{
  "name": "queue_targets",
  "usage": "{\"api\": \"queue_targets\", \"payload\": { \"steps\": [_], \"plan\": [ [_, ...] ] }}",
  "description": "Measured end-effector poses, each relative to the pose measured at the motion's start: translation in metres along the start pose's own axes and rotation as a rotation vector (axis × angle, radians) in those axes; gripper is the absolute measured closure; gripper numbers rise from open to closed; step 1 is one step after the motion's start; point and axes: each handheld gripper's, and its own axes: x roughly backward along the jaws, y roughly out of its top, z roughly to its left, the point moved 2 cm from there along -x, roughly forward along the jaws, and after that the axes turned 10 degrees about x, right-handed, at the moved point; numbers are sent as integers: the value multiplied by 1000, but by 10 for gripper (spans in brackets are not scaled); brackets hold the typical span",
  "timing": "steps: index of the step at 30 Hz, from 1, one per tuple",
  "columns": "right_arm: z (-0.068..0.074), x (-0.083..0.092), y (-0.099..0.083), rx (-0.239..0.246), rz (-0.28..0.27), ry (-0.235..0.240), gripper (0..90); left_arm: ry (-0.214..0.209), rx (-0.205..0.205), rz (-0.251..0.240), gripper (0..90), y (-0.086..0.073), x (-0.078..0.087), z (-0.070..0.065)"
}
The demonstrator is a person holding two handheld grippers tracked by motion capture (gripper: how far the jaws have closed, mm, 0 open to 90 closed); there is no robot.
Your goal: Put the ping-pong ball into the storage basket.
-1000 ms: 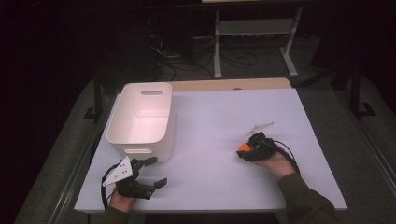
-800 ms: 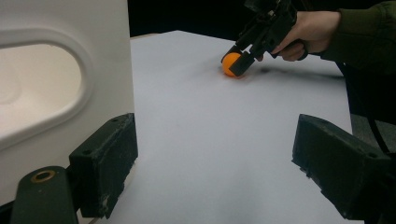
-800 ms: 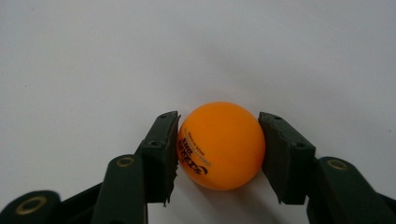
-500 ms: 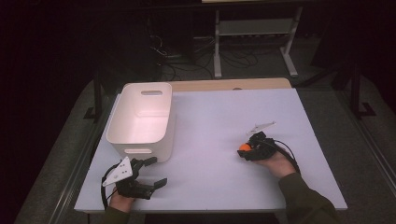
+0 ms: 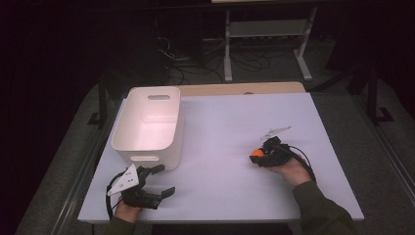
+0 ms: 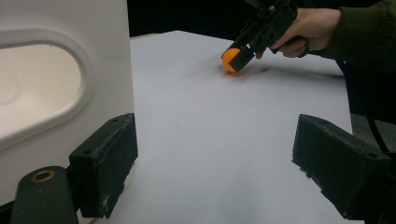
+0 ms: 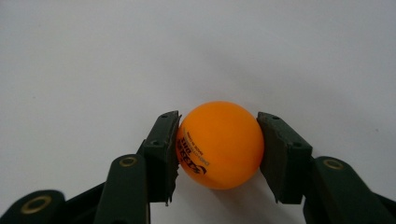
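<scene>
- White table (image 5: 220, 127): work surface.
- White bin (image 5: 147, 125): back left, upright.
- Left gripper (image 5: 157, 182): near front edge, just beside bin wall; jaws wide apart, nothing between.
- Right gripper (image 5: 255, 155): right of centre; jaws have just closed, pads pressing orange ball (image 7: 219, 143).
- Orange ball: low at table surface, contact unclear.

I see a white table (image 5: 220, 122) lit brightly from above; the room around it is dark. A strip of bare wood (image 5: 240, 88) runs along the table's far edge. Grey carpeted floor (image 5: 352, 127) borders the table on both sides. Behind the table stands a pale metal rack (image 5: 266, 34) with one shelf, its legs on the floor. Loose cables (image 5: 195, 56) lie tangled on the floor left of the rack. I cannot make out the walls in the darkness.
</scene>
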Motion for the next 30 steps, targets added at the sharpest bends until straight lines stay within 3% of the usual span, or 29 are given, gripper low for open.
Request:
{"api": "queue_targets", "payload": {
  "steps": [10,30],
  "plan": [
    [1,7,6,-4,-30,6,496,0,4,1,140,0,0,0],
    [5,8,20,17,-39,22,496,-1,6,0,140,0,0,0]
  ]
}}
